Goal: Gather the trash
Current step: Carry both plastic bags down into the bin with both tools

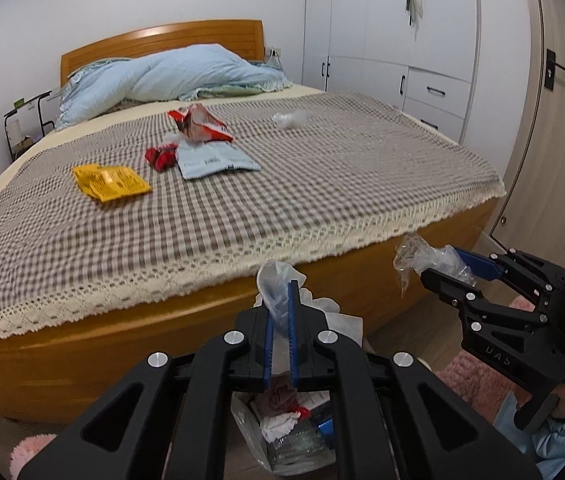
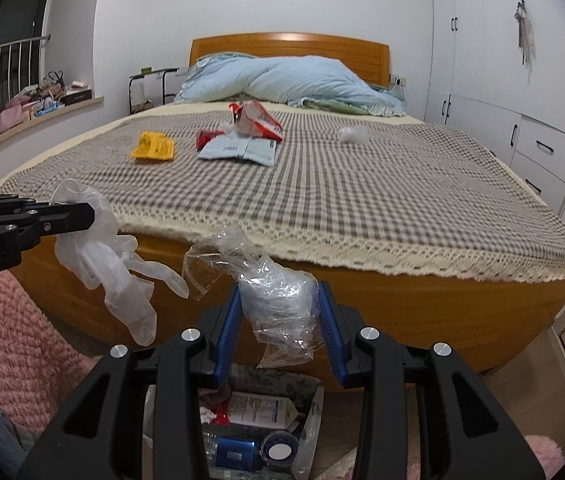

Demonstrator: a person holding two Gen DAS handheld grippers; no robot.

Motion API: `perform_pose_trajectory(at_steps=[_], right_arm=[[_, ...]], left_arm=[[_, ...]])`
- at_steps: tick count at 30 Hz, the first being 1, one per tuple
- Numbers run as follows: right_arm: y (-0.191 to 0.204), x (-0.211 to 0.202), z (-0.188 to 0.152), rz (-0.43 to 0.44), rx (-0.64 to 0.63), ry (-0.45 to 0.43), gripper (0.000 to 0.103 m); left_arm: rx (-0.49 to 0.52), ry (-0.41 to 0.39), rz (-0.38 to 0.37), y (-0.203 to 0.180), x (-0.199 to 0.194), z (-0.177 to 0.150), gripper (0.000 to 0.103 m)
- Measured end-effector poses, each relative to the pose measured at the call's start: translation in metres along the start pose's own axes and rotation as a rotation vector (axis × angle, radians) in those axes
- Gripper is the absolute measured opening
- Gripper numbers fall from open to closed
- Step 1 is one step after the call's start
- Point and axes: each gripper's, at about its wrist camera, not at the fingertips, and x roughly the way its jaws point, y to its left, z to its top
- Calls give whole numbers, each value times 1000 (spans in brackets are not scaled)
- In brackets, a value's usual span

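My left gripper (image 1: 280, 286) is shut on a thin white disposable glove (image 2: 114, 264) that dangles from its tips. My right gripper (image 2: 279, 292) is shut on a crumpled clear plastic wrap (image 2: 282, 300). Both hang over an open clear trash bag (image 2: 306, 396) on the floor, which holds several discarded items. On the checked bedspread (image 1: 322, 184) lie a yellow packet (image 1: 110, 182), a small red wrapper (image 1: 161, 157), a pale blue packet (image 1: 216, 162), a torn red-and-white snack bag (image 1: 200, 124) and a white crumpled wad (image 1: 289, 119).
The wooden bed frame (image 1: 82, 360) rises just beyond the bag. A pink rug (image 2: 14, 340) covers the floor to the left, and white wardrobes (image 2: 522, 100) line the right wall. A blue duvet (image 2: 290, 80) is heaped by the headboard.
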Motion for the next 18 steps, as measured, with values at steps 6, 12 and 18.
perform_pose_trajectory(at_steps=[6, 12, 18], right_arm=[[2, 8, -12, 4, 4, 45, 37], [0, 19, -23, 12, 19, 100, 37], [-2, 30, -31, 17, 28, 152, 37]], left_arm=[[3, 52, -1, -1, 13, -15, 4], [-1, 116, -8, -1, 30, -30, 4], [0, 173, -10, 0, 47, -43, 4]])
